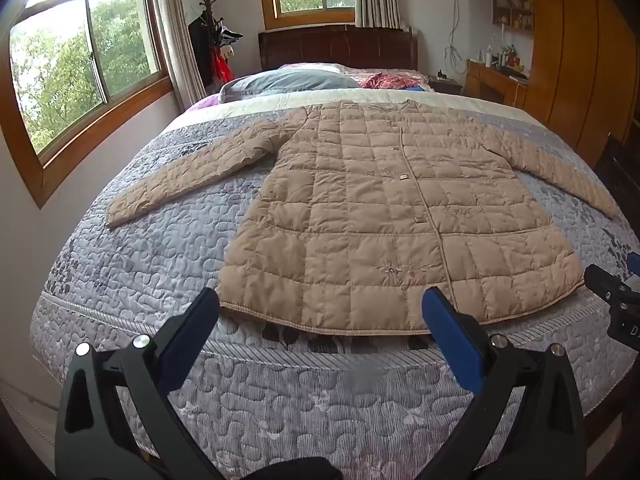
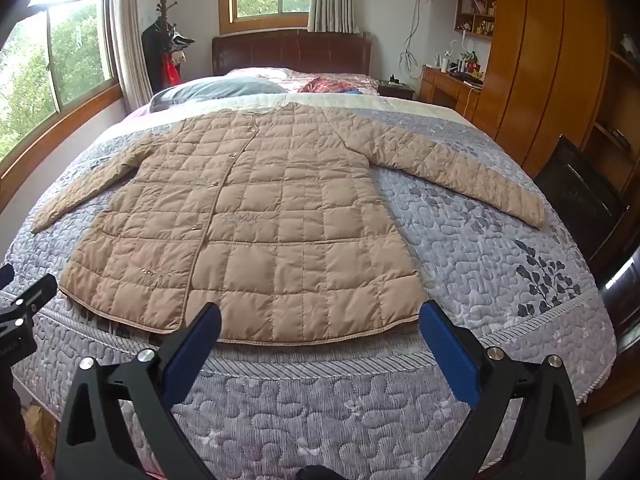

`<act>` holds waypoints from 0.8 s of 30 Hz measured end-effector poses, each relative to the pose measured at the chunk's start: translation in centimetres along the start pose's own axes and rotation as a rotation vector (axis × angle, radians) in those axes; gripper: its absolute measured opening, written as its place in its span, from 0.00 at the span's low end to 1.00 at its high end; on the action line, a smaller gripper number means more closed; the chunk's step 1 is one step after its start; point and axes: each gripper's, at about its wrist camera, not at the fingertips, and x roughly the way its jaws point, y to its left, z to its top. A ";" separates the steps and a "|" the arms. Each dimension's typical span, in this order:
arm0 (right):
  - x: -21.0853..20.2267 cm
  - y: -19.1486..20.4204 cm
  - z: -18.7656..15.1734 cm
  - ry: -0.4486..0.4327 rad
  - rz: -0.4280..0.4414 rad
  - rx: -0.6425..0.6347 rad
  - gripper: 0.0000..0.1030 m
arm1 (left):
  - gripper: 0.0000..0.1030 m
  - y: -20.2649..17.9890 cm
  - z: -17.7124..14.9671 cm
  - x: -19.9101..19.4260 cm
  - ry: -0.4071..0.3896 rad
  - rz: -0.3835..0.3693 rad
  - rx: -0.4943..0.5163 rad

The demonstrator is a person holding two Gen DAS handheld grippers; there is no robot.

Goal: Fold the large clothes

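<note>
A tan quilted coat (image 1: 384,216) lies flat and front up on the bed, sleeves spread to both sides, hem toward me. It also shows in the right wrist view (image 2: 248,224). My left gripper (image 1: 322,300) is open and empty, held just short of the hem at the foot of the bed. My right gripper (image 2: 320,312) is open and empty, also just short of the hem, further right. The right gripper's tip shows at the right edge of the left wrist view (image 1: 612,284).
The bed carries a grey-lilac quilted spread (image 1: 160,264) that hangs over the foot edge. Pillows (image 1: 288,80) and a wooden headboard (image 1: 336,46) are at the far end. Windows are on the left, a wooden wardrobe (image 2: 540,60) and a dark chair (image 2: 580,196) on the right.
</note>
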 end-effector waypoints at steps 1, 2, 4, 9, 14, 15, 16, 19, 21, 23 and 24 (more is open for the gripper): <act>0.0 0.0 0.0 0.002 0.003 0.001 0.96 | 0.97 0.0 0.0 0.0 0.001 -0.003 -0.002; 0.0 0.0 0.0 0.001 0.002 0.000 0.96 | 0.97 0.0 0.0 0.0 0.000 -0.002 -0.002; 0.0 0.0 0.0 0.001 0.002 0.001 0.96 | 0.97 0.0 0.0 0.0 0.000 -0.001 -0.002; 0.0 0.0 0.0 0.001 0.002 0.000 0.96 | 0.97 0.0 0.0 0.0 0.000 0.000 -0.001; 0.0 0.0 0.0 0.000 0.003 0.002 0.96 | 0.97 0.0 0.0 0.0 -0.001 0.000 -0.001; 0.0 0.0 0.0 0.001 0.003 0.002 0.96 | 0.97 0.0 0.0 0.0 -0.001 0.000 -0.001; 0.1 0.0 0.0 0.000 0.002 0.001 0.96 | 0.97 0.0 0.0 0.0 -0.001 0.001 0.000; 0.1 0.0 0.0 0.002 0.005 0.001 0.96 | 0.97 0.0 0.0 0.0 0.000 0.000 0.000; 0.0 0.0 0.0 0.000 0.004 0.000 0.96 | 0.97 0.0 0.0 0.0 0.000 0.000 0.000; -0.1 -0.1 0.0 0.000 0.004 0.001 0.96 | 0.97 0.0 0.0 0.0 -0.001 0.001 0.000; -0.1 -0.2 0.0 0.000 0.004 0.001 0.96 | 0.97 0.0 0.0 0.0 -0.002 0.001 0.000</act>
